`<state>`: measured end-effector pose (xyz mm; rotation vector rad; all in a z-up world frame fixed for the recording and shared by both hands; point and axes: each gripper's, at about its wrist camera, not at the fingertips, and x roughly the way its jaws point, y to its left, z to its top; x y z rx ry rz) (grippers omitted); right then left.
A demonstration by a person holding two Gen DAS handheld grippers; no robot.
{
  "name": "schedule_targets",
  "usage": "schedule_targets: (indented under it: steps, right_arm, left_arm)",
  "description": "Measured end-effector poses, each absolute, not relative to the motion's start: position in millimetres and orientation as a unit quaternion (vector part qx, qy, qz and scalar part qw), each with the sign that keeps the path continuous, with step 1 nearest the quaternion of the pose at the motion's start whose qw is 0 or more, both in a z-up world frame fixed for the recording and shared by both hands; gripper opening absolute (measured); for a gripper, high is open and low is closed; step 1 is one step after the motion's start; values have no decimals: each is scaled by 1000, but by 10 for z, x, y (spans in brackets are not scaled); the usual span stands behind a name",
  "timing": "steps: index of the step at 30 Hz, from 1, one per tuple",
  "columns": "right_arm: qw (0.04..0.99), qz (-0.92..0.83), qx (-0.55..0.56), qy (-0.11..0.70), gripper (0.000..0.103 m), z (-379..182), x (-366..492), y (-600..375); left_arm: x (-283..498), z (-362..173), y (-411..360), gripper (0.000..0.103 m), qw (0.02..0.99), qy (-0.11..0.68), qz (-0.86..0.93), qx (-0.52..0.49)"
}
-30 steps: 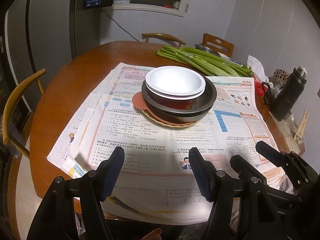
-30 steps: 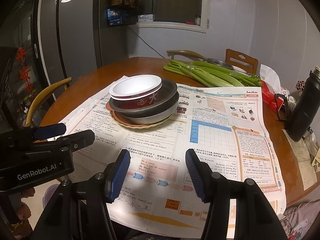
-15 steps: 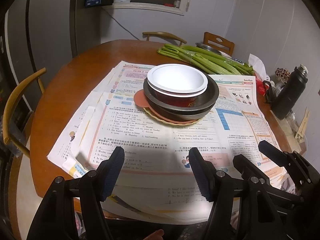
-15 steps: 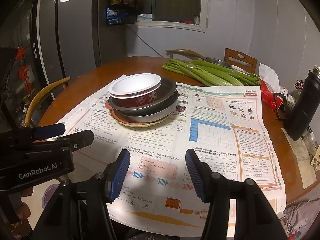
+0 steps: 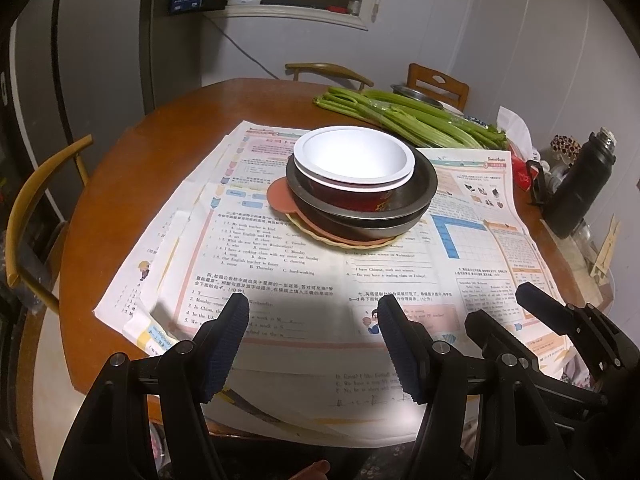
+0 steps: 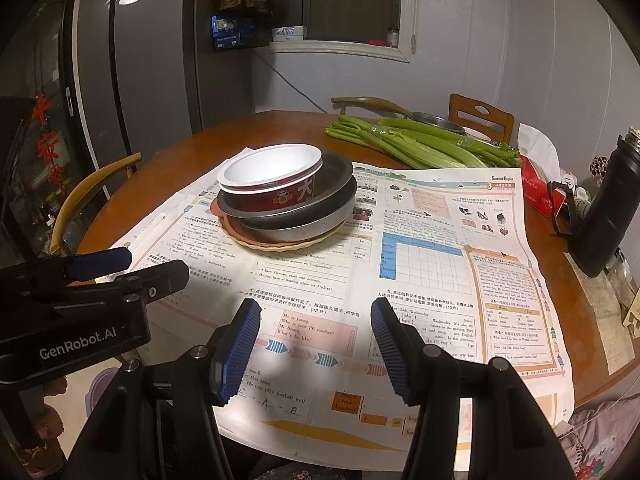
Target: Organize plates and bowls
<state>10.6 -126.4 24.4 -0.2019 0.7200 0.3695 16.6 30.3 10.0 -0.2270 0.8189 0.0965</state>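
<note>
One white-lined red bowl (image 5: 354,168) atop nested dishes (image 5: 360,216)

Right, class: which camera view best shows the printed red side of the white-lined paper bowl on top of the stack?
The right wrist view: the white-lined red paper bowl shows its printed wall side-on. The left wrist view looks down into the bowl, showing mostly white interior and a sliver of red.

A home kitchen-dining room: a round brown wooden surface (image 5: 120,168) spread with printed school worksheets (image 6: 432,264), wooden chairs (image 6: 480,116) around it, a tall grey refrigerator (image 6: 132,80) behind it, and green celery stalks (image 6: 420,144) lying on it.
</note>
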Motion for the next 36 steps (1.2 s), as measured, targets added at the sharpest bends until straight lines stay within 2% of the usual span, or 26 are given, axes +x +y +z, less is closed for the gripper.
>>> schedule_targets:
  steps: [36]
  right_arm:
    - [914, 183, -77, 354, 57, 279, 228, -1339]
  left_arm:
    - [270, 122, 385, 69, 908, 399, 59, -113]
